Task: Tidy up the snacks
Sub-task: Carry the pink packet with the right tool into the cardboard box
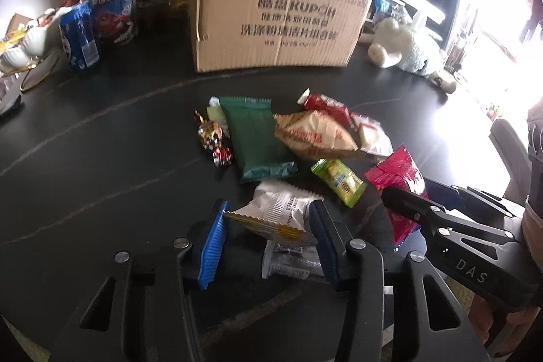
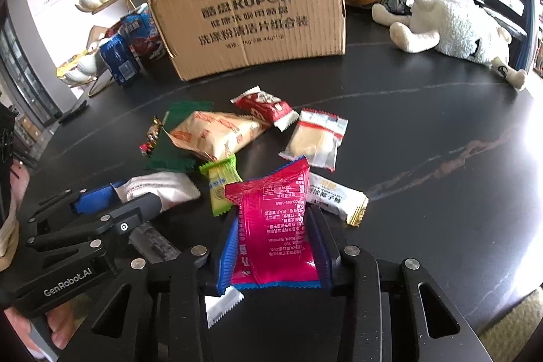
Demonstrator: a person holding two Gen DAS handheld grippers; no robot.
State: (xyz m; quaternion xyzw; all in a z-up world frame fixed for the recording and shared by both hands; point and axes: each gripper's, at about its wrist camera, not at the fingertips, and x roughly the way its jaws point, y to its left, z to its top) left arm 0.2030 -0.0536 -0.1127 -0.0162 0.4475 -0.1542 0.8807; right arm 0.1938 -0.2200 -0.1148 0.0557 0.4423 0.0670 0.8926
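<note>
**Dual pickup from the snack pile: both grippers loaded**

The left gripper (image 1: 268,228) has its blue ribbed pads closed against the two sides of a white snack packet (image 1: 283,214). The packet sits between the pads with its crimped end toward the camera and its long axis running away from the gripper, slightly up and to the right. A side grip across the short dimension looks deliberate: it keeps the pillow-shaped wrapper from folding. A silver-grey wrapper (image 1: 293,262) lies beneath it on the table, not held.

The right gripper (image 2: 271,246) is clamped on a magenta snack packet (image 2: 271,223), pads pressing its left and right edges. The packet's long axis points forward along the fingers; its printed back faces up and the far crimped seam tilts upward, which suggests that it is partly raised off the black table (image 2: 424,192).

The remaining snacks lie loose in a pile at the table centre: a green packet (image 1: 254,133), a tan triangular packet (image 1: 312,134), a lime-green candy (image 1: 339,180) and a red packet (image 2: 263,102). A cardboard box (image 1: 275,12) stands upright behind the pile, printed face toward the grippers, and is probably where the snacks are to go. Its opening is not visible, so its contents cannot be determined
</note>
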